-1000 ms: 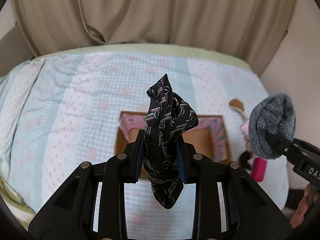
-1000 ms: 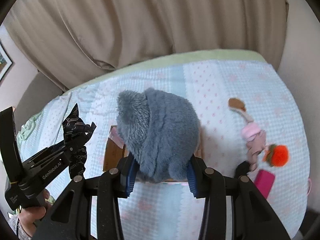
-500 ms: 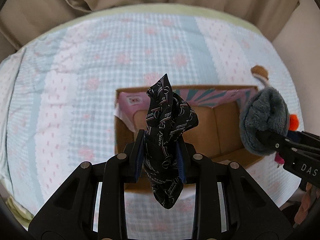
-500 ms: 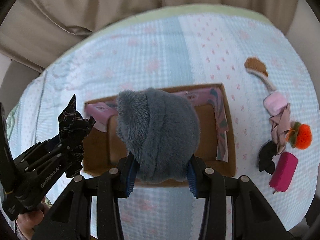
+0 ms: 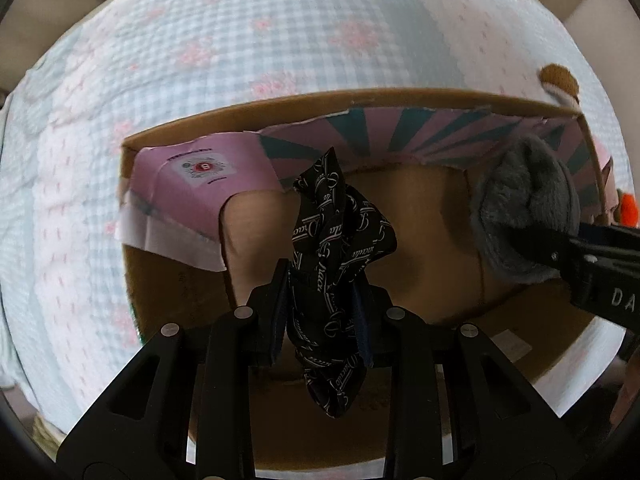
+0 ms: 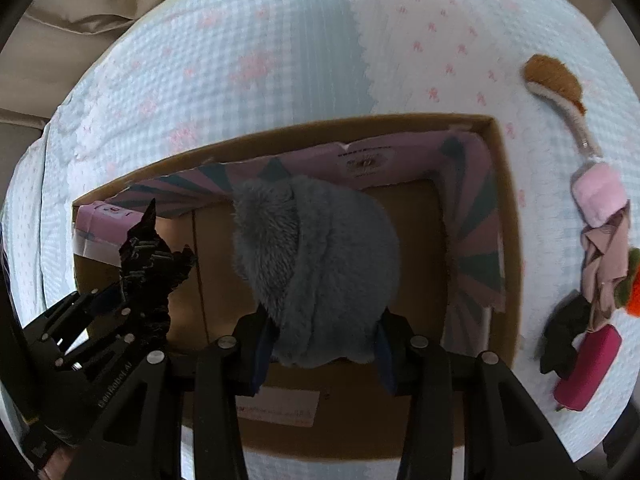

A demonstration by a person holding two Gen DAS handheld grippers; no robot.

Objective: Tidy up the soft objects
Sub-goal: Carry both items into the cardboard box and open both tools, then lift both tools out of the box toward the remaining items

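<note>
My left gripper (image 5: 322, 312) is shut on a black printed scarf (image 5: 340, 248) and holds it over the left half of an open cardboard box (image 5: 176, 280). My right gripper (image 6: 324, 344) is shut on a grey fluffy plush (image 6: 320, 264) and holds it over the middle of the same box (image 6: 508, 240). The plush also shows at the right of the left wrist view (image 5: 528, 216). The scarf and the left gripper (image 6: 132, 300) show at the left of the right wrist view.
The box lies on a light blue checked bedspread (image 6: 280, 60), its pink and teal flaps (image 6: 476, 240) folded inward. Right of the box lie a brown-tipped toy (image 6: 556, 76), a pink plush (image 6: 598, 196), an orange pompom (image 6: 634, 300), a black cloth (image 6: 564, 328) and a magenta pouch (image 6: 588, 372).
Both grippers have moved forward and down toward the box, each with its load still in it. The box now fills much of both views and the curtain is nearly out of sight.
</note>
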